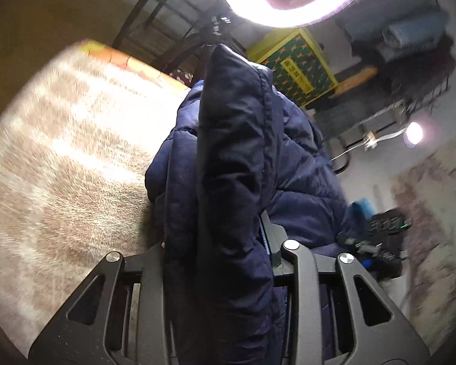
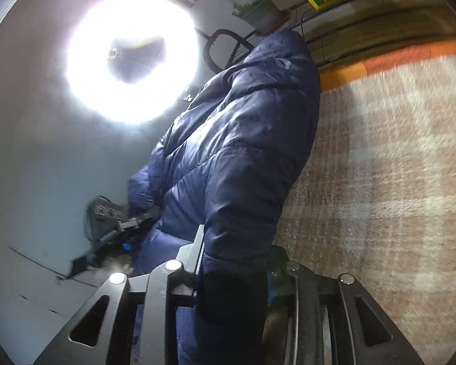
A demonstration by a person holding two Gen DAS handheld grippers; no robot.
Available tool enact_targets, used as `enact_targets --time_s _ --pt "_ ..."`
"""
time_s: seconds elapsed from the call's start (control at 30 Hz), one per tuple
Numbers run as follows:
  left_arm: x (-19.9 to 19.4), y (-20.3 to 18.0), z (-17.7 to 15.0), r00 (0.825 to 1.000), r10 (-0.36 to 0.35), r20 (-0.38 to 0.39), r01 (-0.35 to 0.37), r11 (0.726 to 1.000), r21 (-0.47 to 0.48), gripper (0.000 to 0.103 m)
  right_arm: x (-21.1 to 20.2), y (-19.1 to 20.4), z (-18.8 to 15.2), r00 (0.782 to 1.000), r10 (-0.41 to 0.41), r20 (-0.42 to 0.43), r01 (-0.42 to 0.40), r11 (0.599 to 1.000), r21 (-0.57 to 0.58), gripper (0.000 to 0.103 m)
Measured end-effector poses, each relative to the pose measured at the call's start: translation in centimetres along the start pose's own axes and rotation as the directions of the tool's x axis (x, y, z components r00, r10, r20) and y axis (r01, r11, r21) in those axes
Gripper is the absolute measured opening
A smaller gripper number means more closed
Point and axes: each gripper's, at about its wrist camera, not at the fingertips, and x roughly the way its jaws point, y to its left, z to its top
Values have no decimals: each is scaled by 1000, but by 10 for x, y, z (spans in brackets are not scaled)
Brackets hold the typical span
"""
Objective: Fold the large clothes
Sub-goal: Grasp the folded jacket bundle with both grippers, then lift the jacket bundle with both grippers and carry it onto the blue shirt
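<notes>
One jacket (image 1: 228, 158) (navy), two grippers (image 1: 219, 243)

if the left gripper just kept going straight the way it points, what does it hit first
The navy puffer jacket: the left gripper is already clamped on a fold of it, and the fabric fills the line ahead. Beyond that probably the ring light, though depth is unclear.

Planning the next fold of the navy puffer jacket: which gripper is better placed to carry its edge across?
Little to choose. Left gripper and right gripper are both shut on the jacket. A slight lean to the right: the carpet lies bare beside it.
</notes>
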Motion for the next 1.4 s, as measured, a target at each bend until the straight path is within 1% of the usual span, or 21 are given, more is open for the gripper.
enact_targets --time_s 0.03,0.07,0.13,0.17,0.23,0.4,0.5,0.6,0.7,0.73,0.77,0.87,0.97,1.0,1.07,1.17,1.2,1.23,1.33,1.37,1.4 --pt "-4 -10 -2 1000 31 5 -31 999 31 27 0 6 -1 1000 -20 2 20 1000 -15 26" --pt "-7 -15 -3 999 37 9 -38 999 37 25 -2 15 -1 999 -44 6 44 998 -37 25" --pt "-14 -25 -8 999 39 13 -40 998 42 24 -11 27 -3 997 -75 13 76 994 -75 23" --pt "-17 -30 -11 999 40 15 -41 998 48 23 -8 35 -2 996 -85 16 86 993 -87 22" --pt "-23 -42 -20 999 43 13 -44 997 67 23 -22 48 -8 993 -118 20 119 985 -127 21" --pt "-32 -80 -50 1000 8 -10 -7 996 88 22 -56 64 -18 985 -171 32 174 970 -170 20" --pt "-34 -111 -71 999 -15 -33 19 993 118 22 -93 68 -32 978 -205 47 210 960 -184 19" --pt "-33 -150 -91 997 -40 -61 49 988 147 21 -128 66 -43 971 -232 63 240 952 -187 19" --pt "-31 -182 -104 995 -57 -79 70 982 173 21 -172 65 -57 962 -258 88 271 945 -184 19" --pt "-31 -195 -108 994 -65 -84 79 980 182 21 -180 65 -62 960 -262 95 276 943 -183 19" --pt "-29 -210 -115 993 -75 -92 92 977 192 21 -197 64 -67 957 -270 108 287 941 -182 19" --pt "-23 -241 -128 991 -88 -103 109 971 215 21 -232 63 -78 948 -288 138 309 934 -179 19" --pt "-14 -278 -142 990 -82 -114 109 962 250 21 -273 60 -91 935 -311 172 339 925 -172 19" --pt "-9 -288 -143 990 -82 -117 110 959 262 21 -279 59 -93 932 -316 178 345 923 -169 19" --pt "-3 -313 -152 987 -96 -129 129 952 279 21 -306 55 -101 923 -329 200 362 919 -158 19" --pt "7 -349 -165 982 -114 -151 156 940 303 21 -336 50 -110 910 -348 225 385 911 -148 19" --pt "13 -363 -169 980 -120 -159 166 935 315 21 -352 46 -113 903 -357 239 397 906 -146 19" --pt "17 -372 -170 979 -124 -164 172 932 321 21 -356 44 -110 898 -364 247 406 902 -145 19" --pt "38 -413 -177 972 -143 -187 202 914 352 21 -389 33 -109 876 -395 277 443 886 -138 18" --pt "46 -425 -179 969 -149 -195 212 909 358 21 -395 30 -107 870 -403 284 452 882 -135 18" --pt "54 -435 -178 968 -153 -200 218 906 362 21 -410 24 -107 858 -419 298 471 872 -131 18"
